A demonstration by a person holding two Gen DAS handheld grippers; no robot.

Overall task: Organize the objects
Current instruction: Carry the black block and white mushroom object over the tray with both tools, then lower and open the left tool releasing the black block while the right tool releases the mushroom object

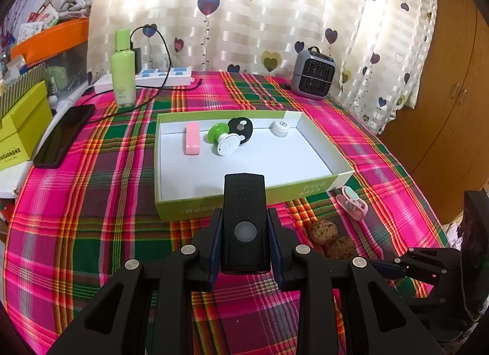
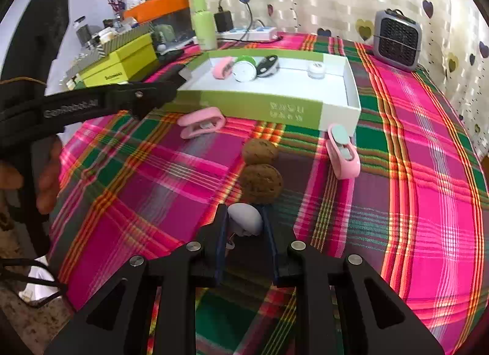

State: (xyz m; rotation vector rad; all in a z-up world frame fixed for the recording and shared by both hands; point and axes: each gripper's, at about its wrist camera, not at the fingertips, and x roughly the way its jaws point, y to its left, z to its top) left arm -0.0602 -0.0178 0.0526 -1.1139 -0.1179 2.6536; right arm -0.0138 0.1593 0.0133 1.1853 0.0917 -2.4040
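Left wrist view: the left gripper [image 1: 244, 226] pinches a black remote [image 1: 244, 220] at lower centre, just before the tray [image 1: 318, 185]; inside the tray's far end lie a pink block [image 1: 192, 138], green knob [image 1: 224, 138], black disc [image 1: 241, 130] and white jar [image 1: 280, 127]; right wrist view: the right gripper [image 2: 246, 226] pinches a grey pebble [image 2: 245, 220] at lower centre, near two cookies [image 2: 260, 182] and a pink clip [image 2: 342, 153].

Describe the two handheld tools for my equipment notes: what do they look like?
Both are matte black plastic. The left tool and right tool each have two flat fingers lined with dark blue pads, on angular linkage arms with triangular cut-outs and round silver pivot pins. The left one's side carries pale lettering, too blurred to read.
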